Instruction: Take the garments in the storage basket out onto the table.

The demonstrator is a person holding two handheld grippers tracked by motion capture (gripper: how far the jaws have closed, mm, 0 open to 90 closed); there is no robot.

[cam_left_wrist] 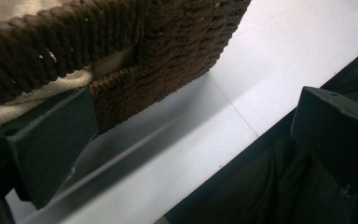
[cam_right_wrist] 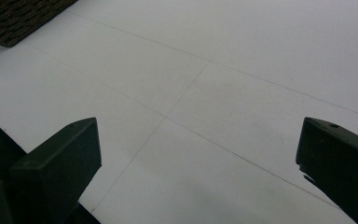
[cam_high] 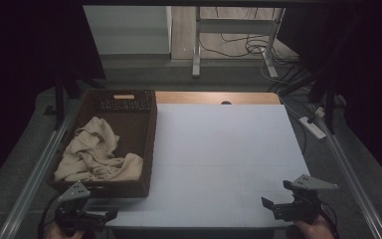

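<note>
A dark brown woven basket [cam_high: 149, 144] stands on the left part of the white table [cam_high: 219, 154]. A crumpled beige cloth [cam_high: 94, 154] lies inside it. My left gripper [cam_high: 107, 215] is low at the table's near left edge, just in front of the basket's near wall [cam_left_wrist: 168, 51], jaws wide apart and empty. The beige cloth [cam_left_wrist: 9, 9] peeks over the rim in the left gripper view. My right gripper [cam_high: 267, 205] sits at the near right corner of the table, open, with bare white table [cam_right_wrist: 205, 116] between its jaws.
A wooden strip [cam_high: 219, 97] runs along the table's far edge. Metal rails [cam_high: 40, 169] flank the table. A power strip [cam_high: 312, 127] and cables lie on the floor to the right. A corner of the basket [cam_right_wrist: 14, 18] shows at top left in the right gripper view.
</note>
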